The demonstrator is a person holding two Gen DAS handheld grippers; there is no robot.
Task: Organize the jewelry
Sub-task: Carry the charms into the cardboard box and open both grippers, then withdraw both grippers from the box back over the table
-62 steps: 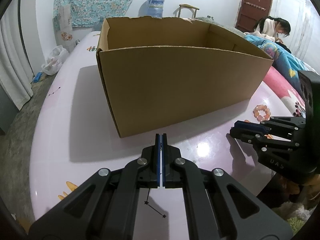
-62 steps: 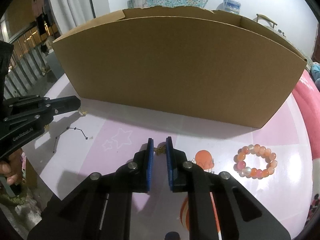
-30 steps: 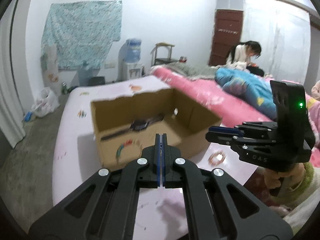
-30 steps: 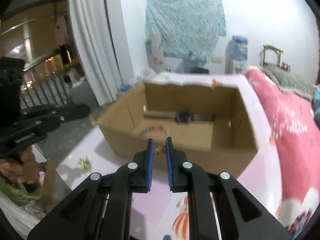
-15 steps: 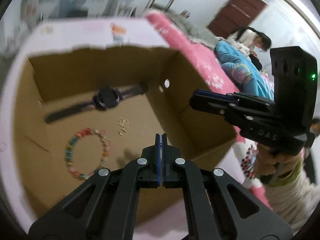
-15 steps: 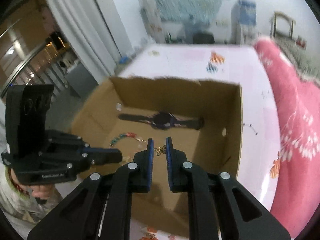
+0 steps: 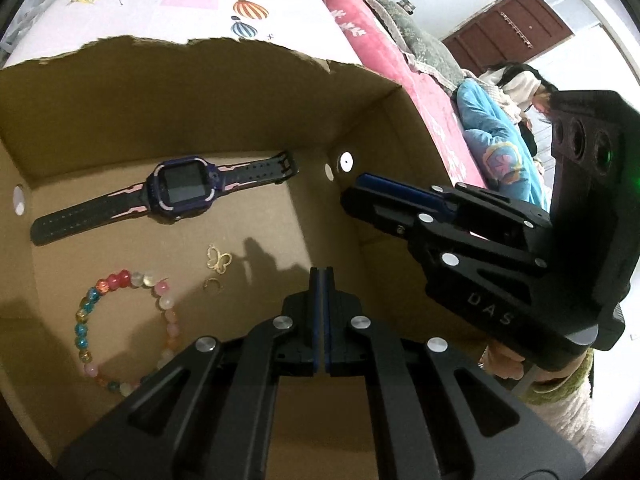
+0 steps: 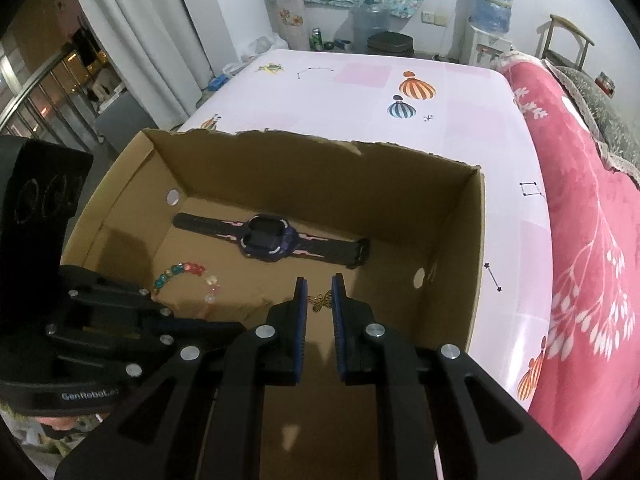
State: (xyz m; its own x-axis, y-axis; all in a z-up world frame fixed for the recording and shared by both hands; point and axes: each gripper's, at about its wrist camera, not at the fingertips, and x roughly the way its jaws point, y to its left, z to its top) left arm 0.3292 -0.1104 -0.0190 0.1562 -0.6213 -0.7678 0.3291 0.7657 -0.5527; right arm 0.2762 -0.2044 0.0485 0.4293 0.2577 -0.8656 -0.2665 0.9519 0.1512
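1. Your table [image 8: 460, 92], pink and white with balloon prints, carries the open cardboard box [image 8: 476, 240], and both tools hang over the box's inside.
2. Your right gripper [image 8: 319, 298] has its jaws clenched on a small bronze butterfly charm [image 8: 320, 301], held up between the blue pads above the box floor; in the left wrist view it reaches in from the right side.
3. Your left gripper [image 7: 322, 280] has its jaws pressed flat together, pad against pad, with nothing showing between them.
4. On the box floor, the purple-and-black watch [image 7: 180, 190] lies flat with its strap stretched out near the far wall.
5. The multicolored bead bracelet [image 7: 120, 328] lies nearer to you, well apart from the watch.
6. A gold butterfly piece [image 7: 219, 259] lies just beside the bracelet, and a tiny gold ring [image 7: 212, 284] lies near it.
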